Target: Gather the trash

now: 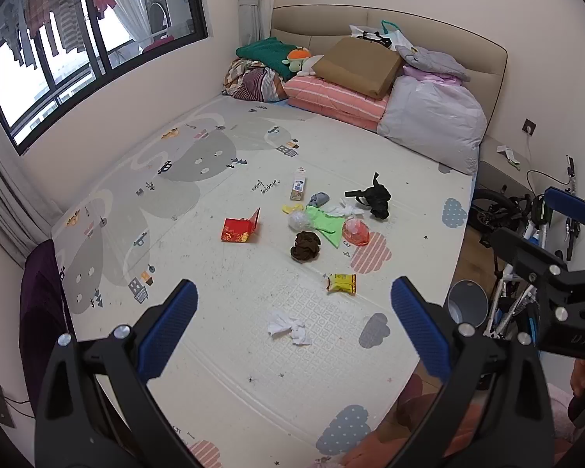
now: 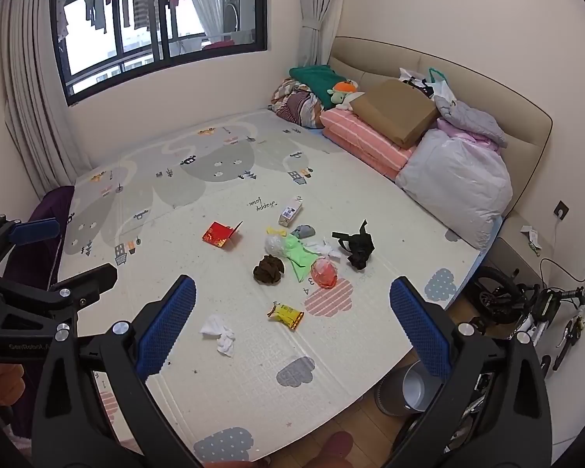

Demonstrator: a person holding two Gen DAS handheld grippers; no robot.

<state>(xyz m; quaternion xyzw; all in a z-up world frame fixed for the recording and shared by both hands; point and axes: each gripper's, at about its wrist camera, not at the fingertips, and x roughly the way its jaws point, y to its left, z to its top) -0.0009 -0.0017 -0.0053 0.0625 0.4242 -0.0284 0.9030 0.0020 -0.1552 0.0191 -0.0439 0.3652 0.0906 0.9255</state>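
Litter lies on the patterned bed mat. Nearest is a crumpled white tissue, then a yellow snack wrapper. Farther off are a red box, a brown wad, green paper, a red-tinted plastic bag, a black bag and a small carton. My left gripper hangs open above the tissue, nothing between its fingers. My right gripper is open too, above the mat. A grey bin stands on the floor beside the bed.
Folded bedding, a brown parcel and pillows are stacked at the headboard. A small bicycle leans by the bed's right side, near the bin. A window fills the left wall. A purple cloth hangs at the bed's near left corner.
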